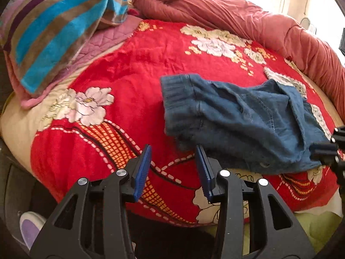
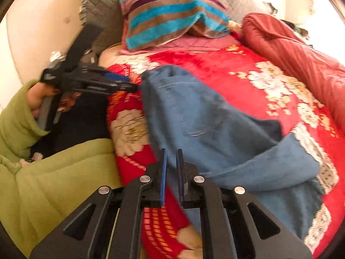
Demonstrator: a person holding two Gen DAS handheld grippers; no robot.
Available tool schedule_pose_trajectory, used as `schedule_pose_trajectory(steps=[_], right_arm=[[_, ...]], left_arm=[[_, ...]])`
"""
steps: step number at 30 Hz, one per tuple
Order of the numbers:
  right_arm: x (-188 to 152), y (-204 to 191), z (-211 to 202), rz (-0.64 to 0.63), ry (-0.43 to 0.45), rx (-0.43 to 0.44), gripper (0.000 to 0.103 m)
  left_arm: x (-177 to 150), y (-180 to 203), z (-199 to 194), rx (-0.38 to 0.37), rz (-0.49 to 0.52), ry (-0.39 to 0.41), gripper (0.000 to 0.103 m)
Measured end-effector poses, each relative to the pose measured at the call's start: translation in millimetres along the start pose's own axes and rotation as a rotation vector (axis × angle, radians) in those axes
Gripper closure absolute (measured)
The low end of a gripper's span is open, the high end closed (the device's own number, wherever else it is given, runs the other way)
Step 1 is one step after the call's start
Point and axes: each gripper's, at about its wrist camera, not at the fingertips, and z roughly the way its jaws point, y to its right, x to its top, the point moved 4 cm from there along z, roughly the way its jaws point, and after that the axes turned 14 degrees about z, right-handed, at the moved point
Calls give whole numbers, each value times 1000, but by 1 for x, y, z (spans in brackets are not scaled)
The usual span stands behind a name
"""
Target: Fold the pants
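Two grippers are seen over a bed covered by a red floral blanket (image 1: 133,64). The blue denim pants (image 1: 241,120) are spread in loose folds on this blanket. The left gripper (image 1: 172,168) is released, its jaws wide apart beside the waistband. The right gripper (image 2: 171,172) is clenched on the pants edge. A striped towel (image 2: 172,15) is laid on the pillow.

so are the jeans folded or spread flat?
Partly folded: the jeans lie bunched on the red blanket, one leg doubled across, not flat.
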Motion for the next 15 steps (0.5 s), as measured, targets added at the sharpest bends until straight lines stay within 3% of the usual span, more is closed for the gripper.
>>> schedule_pose_trajectory(steps=[3, 5, 8, 15], right_arm=[[7, 9, 1, 38, 16, -1, 94], [11, 10, 5, 53, 16, 5, 84], [16, 10, 17, 76, -17, 9, 79], [-7, 15, 45, 130, -178, 12, 79]], left_arm=[[8, 2, -13, 7, -3, 34, 70], [19, 11, -20, -5, 10, 58, 70], [37, 29, -20, -31, 59, 71, 68], [45, 54, 20, -35, 117, -16, 67]])
